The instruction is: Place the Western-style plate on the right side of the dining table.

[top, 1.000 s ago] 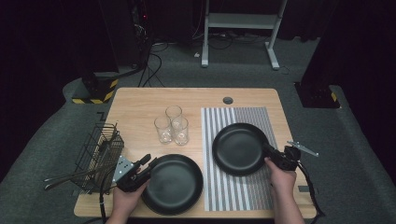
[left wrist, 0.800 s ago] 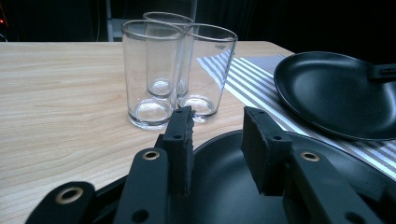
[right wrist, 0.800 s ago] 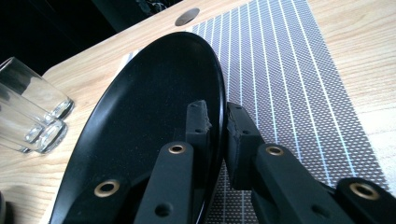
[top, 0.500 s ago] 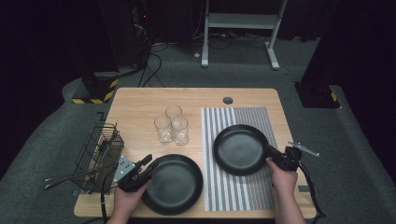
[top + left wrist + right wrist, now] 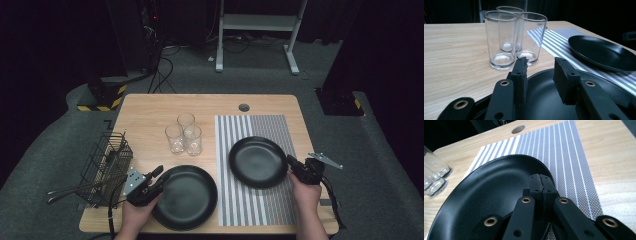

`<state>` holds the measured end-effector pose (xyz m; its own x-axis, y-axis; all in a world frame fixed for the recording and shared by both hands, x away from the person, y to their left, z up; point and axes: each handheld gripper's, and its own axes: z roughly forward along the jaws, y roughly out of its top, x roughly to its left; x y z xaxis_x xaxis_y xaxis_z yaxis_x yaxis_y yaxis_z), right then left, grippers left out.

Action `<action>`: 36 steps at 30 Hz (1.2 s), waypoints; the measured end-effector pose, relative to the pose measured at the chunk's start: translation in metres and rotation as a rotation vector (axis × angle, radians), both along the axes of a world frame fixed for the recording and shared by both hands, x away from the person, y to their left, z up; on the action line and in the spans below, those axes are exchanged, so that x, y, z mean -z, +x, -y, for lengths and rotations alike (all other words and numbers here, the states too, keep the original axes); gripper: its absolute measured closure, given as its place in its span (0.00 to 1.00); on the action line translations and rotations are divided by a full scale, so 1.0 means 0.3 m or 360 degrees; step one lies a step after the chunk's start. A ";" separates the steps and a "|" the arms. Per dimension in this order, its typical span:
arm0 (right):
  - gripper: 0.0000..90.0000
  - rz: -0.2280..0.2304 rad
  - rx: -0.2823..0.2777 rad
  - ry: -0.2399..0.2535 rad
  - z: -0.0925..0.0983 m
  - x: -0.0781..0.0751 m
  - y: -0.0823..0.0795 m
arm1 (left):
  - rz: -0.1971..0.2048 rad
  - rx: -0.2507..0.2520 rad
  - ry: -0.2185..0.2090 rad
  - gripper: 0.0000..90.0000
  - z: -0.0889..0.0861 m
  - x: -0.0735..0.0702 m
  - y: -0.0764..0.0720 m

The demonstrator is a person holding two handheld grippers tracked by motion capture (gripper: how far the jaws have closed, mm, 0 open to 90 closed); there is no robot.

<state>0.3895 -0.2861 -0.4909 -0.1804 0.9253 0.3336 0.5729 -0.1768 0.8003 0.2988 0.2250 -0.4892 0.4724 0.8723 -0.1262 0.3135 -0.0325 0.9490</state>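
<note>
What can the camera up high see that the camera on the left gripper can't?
The high view alone takes in the wire basket, the person's hands and the right gripper pinching the far plate's rim. The left gripper view alone shows the open jaws close up over the near plate. Both show three glasses, both black plates and the striped mat.

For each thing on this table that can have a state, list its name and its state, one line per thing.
Right gripper: shut on the rim of the plate on the mat.
Left gripper: open, jaws over the near plate's rim.
Plate on the mat: empty.
Near plate: empty, flat on the wood.
Three glasses: upright, empty, clustered together.
Wire basket: holds long utensils.
</note>
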 end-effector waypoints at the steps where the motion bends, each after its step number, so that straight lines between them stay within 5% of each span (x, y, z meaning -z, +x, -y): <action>1: 0.99 0.0011 -0.0007 -0.0013 -0.004 -0.004 -0.004 | 0.0002 0.0001 0.0004 0.70 0.001 0.000 -0.001; 9: 0.96 0.0116 -0.0092 -0.0088 -0.075 -0.021 -0.062 | 0.0008 0.0004 0.0017 0.70 0.000 -0.002 -0.006; 17: 0.96 0.0148 -0.0196 -0.0107 -0.159 0.031 -0.122 | 0.0000 0.0001 0.0026 0.69 -0.001 0.003 -0.007; 36: 0.96 0.0201 -0.0208 -0.0145 -0.203 0.078 -0.157 | -0.0031 -0.0016 0.0064 0.68 -0.005 0.008 -0.004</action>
<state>0.3425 -0.2252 -0.5142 -0.3362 0.9166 0.2165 0.4803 -0.0309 0.8766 0.2975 0.2266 -0.4916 0.4612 0.8817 -0.0997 0.3323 -0.0674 0.9408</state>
